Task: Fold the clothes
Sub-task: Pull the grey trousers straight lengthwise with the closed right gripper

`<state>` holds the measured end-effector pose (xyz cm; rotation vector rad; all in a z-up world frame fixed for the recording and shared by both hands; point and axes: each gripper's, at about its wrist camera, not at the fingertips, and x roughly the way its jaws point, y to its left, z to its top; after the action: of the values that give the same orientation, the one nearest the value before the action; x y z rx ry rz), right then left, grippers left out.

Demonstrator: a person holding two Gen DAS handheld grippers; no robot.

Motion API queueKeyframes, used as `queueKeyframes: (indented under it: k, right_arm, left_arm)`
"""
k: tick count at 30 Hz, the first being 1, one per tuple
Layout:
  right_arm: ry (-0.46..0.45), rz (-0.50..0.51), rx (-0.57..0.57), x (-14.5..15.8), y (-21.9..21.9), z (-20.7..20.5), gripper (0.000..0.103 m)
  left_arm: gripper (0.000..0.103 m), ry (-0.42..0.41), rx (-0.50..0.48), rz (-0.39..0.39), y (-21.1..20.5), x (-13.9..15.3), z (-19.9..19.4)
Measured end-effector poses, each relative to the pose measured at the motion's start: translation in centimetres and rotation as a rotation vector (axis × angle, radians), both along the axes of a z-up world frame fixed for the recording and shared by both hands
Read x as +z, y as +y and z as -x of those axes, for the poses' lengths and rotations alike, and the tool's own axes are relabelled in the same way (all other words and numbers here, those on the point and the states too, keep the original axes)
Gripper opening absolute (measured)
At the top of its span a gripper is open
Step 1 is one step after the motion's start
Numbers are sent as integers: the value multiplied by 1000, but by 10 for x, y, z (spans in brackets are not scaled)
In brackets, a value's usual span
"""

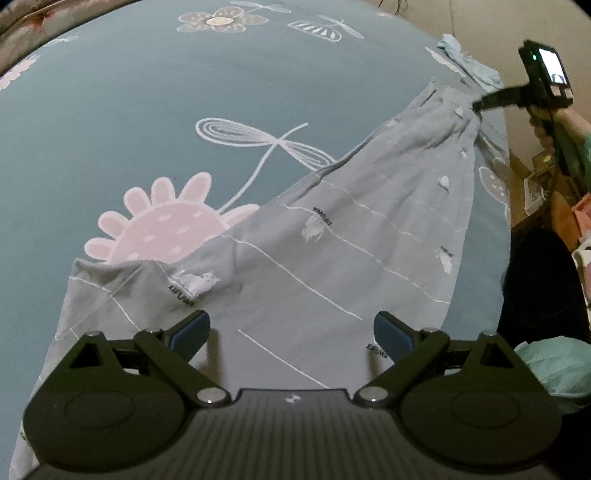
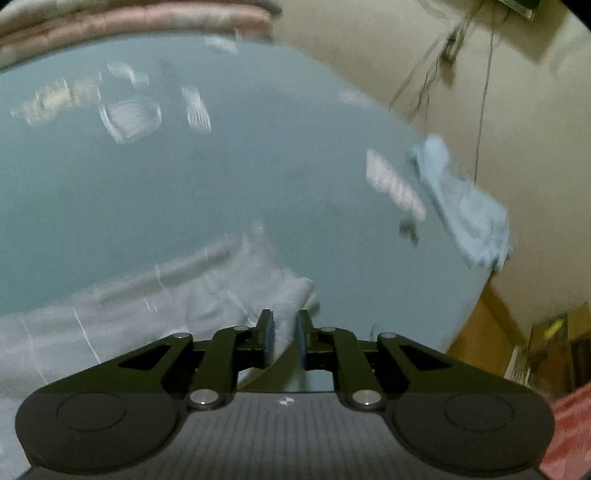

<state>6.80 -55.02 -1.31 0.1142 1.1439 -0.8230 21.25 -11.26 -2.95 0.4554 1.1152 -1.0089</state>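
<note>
A grey garment (image 1: 332,236) with white lines and small prints lies stretched across the blue bed sheet (image 1: 129,110). My left gripper (image 1: 291,332) is open, its jaws wide apart just above the garment's near end. My right gripper (image 2: 284,336) is shut on the garment's far end (image 2: 288,295), with cloth bunched between its pads. In the left wrist view the right gripper (image 1: 476,105) pinches that end at the far right. The right wrist view is blurred.
A light blue cloth (image 2: 465,206) lies at the bed's far right edge, also in the left wrist view (image 1: 469,62). A folded quilt (image 2: 129,26) lies along the bed's far side. The person's dark trousers (image 1: 543,280) and boxes (image 1: 535,184) are right of the bed.
</note>
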Motion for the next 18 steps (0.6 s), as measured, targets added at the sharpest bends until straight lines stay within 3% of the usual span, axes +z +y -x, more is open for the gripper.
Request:
queueKeyframes:
  k: [6, 9, 12, 18]
  right_arm:
    - [-29, 9, -43, 5, -10, 15, 29]
    - [-100, 4, -2, 17, -16, 8, 36]
    - [-108, -11, 70, 13, -23, -9, 47]
    - [-64, -122, 158, -17, -47, -23, 48]
  left_arm:
    - [95, -12, -10, -8, -9, 2, 1]
    - [95, -14, -25, -16, -17, 1, 4]
    - [95, -20, -35, -38, -25, -2, 7]
    - [95, -24, -26, -69, -36, -6, 10]
